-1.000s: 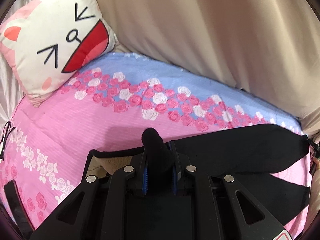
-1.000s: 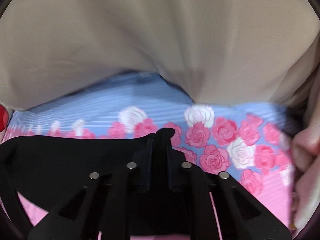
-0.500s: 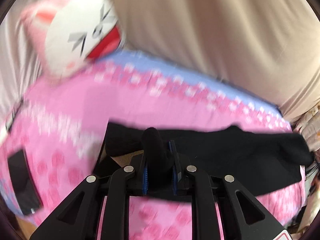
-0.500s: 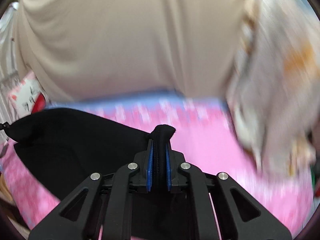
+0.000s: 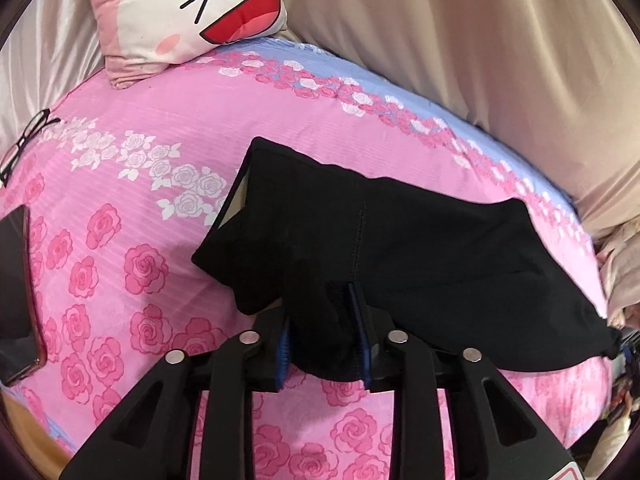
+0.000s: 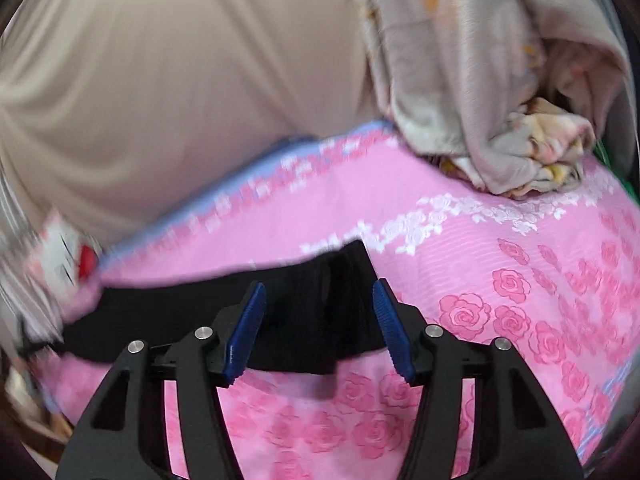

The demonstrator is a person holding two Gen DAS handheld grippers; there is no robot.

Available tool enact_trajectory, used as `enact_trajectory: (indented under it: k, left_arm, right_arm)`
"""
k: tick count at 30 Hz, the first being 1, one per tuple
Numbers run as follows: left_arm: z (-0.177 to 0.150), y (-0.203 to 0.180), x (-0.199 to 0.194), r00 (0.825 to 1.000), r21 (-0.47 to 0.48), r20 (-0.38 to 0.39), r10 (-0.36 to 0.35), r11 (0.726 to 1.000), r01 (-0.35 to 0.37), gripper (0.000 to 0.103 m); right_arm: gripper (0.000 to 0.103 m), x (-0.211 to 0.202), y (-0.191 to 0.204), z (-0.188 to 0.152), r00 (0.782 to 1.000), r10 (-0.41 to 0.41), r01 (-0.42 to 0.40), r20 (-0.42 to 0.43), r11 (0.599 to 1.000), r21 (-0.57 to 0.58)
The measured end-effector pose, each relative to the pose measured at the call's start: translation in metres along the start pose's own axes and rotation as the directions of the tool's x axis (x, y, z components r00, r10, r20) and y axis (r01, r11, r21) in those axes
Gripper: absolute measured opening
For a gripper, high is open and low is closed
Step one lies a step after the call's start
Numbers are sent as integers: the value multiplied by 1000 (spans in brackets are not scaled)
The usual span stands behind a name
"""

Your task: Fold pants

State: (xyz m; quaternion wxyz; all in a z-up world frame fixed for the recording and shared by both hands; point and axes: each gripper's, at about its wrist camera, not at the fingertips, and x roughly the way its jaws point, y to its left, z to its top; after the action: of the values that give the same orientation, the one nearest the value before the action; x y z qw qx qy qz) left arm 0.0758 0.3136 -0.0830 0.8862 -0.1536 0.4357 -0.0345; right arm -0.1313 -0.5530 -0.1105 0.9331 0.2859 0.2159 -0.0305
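**Letting go of the black pants on the bed**

Lying across the pink rose-print bed [image 5: 132, 168], the black pants [image 5: 400, 240] stretch from near your left gripper toward the right edge of the mattress, partly folded. A beige curtain [image 5: 460, 40] hangs behind the bed, a cartoon-cat pillow [image 5: 188, 12] leans at its head, and a bundled floral blanket [image 6: 500, 100] sits at the far right corner. A phone [image 5: 16, 292] and a pair of glasses [image 5: 24, 144] rest near the left edge. Your right gripper [image 6: 320, 292] stands spread, its jaws having just opened, with the cloth between the blue pads [image 6: 244, 332] but untouched. Your left gripper [image 5: 324, 312] has just begun opening; a fold of pants still fills the narrow gap.
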Motion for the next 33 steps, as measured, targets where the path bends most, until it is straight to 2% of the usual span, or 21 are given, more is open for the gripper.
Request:
enact_trajectory:
  k: [3, 7, 8, 9, 10, 11, 12, 14, 15, 18, 19, 20, 21, 22, 23, 26, 27, 28, 29, 31, 33]
  left_arm:
    - [0, -1, 1, 1000, -14, 8, -12, 1000, 12, 36]
    - [2, -3, 4, 1000, -29, 15, 0, 1000, 1, 46]
    - [2, -4, 4, 1000, -32, 14, 2, 999, -1, 46]
    - [4, -4, 5, 1000, -32, 14, 6, 999, -5, 46]
    - [7, -5, 7, 1000, -39, 13, 13, 999, -13, 46]
    - [9, -4, 9, 1000, -46, 11, 14, 999, -13, 46]
    - [14, -3, 11, 1000, -54, 5, 14, 998, -14, 46]
    - [20, -3, 12, 1000, -56, -5, 16, 998, -16, 46]
    - [21, -3, 12, 1000, -51, -9, 19, 998, -20, 46]
    - [17, -4, 8, 999, -22, -11, 31, 999, -32, 46]
    - [15, -3, 6, 1000, -18, -7, 31, 999, -31, 46]
    - [12, -2, 6, 1000, -18, -2, 29, 999, -29, 46]
    - [10, 0, 7, 1000, -20, 0, 29, 999, -29, 46]
    - [9, 1, 9, 1000, -19, -4, 30, 999, -30, 46]
    - [9, 1, 11, 999, -18, -9, 35, 999, -35, 46]
    - [11, -2, 15, 998, -7, -23, 54, 999, -54, 47]
    - [13, -3, 15, 998, -5, -26, 58, 998, -58, 47]
    - [15, -3, 16, 998, -4, -28, 60, 998, -60, 47]
    - [16, -4, 17, 998, -5, -29, 64, 998, -64, 47]
    - [18, -6, 19, 997, -6, -29, 74, 997, -75, 47]
    - [19, -7, 21, 996, -6, -24, 85, 996, -85, 47]
  right_arm:
    - [62, 12, 3, 6, 999, -26, 26, -43, 1000, 6]
    - [72, 52, 12, 8, 984, -61, 61, -169, 998, -5]
    - [66, 63, 14, 9, 981, -50, 49, -188, 999, -8]
    - [53, 74, 19, 11, 977, -59, 53, -203, 998, -37]
    - [27, 88, 28, 17, 966, -109, 86, -235, 991, -105]
    - [14, 97, 40, 27, 956, -181, 144, -231, 975, -167]
    - [13, 96, 50, 36, 962, -180, 140, -208, 971, -194]
    - [12, 61, 88, 66, 997, -65, 48, -51, 958, -282]
    - [12, 48, 97, 71, 999, -40, 34, -11, 948, -316]
    - [13, 19, 89, 57, 992, -125, 122, 22, 890, -438]
    - [19, 23, 74, 46, 986, -166, 144, -13, 888, -437]
    - [40, 32, 51, 32, 969, -233, 181, -78, 892, -414]
    - [50, 42, 18, 13, 927, -340, 262, -161, 890, -373]
    - [50, 46, -4, -1, 896, -387, 304, -216, 891, -337]
    - [50, 44, -16, -9, 889, -394, 316, -235, 898, -307]
    - [52, 24, -25, -14, 928, -318, 283, -192, 940, -190]
    - [57, 19, -20, -11, 941, -294, 266, -164, 948, -172]
    - [70, 17, -11, -4, 952, -273, 250, -137, 954, -166]
    - [82, 21, -1, 2, 956, -266, 242, -126, 954, -176]
    - [84, 38, 15, 12, 956, -267, 232, -123, 943, -238]
    - [86, 67, 22, 19, 939, -311, 259, -147, 921, -292]
